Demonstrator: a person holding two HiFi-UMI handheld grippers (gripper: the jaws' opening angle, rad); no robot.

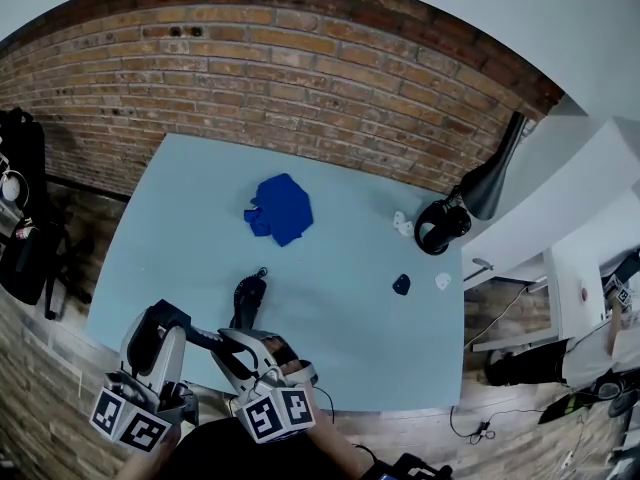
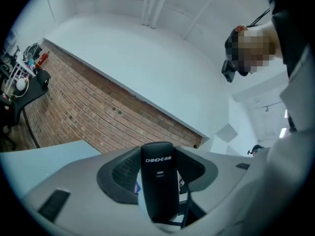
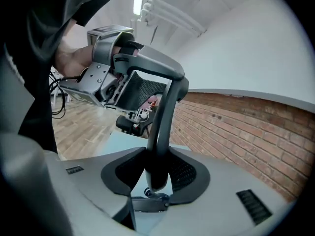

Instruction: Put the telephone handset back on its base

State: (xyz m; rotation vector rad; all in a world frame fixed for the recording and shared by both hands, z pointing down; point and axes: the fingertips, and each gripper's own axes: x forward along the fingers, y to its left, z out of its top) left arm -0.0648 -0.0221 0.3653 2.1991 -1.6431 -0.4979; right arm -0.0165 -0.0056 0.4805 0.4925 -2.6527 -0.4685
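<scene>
Item: telephone handset (image 3: 165, 107), carried above the near edge of the light-blue table (image 1: 350, 188), my left gripper (image 2: 158, 181) clamped on one end and my right gripper (image 3: 156, 173) closed on the other, presumably to steady it for seating.

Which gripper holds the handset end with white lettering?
The left gripper: white lettering shows on the handset between its jaws; the right gripper holds a plain end.
</scene>
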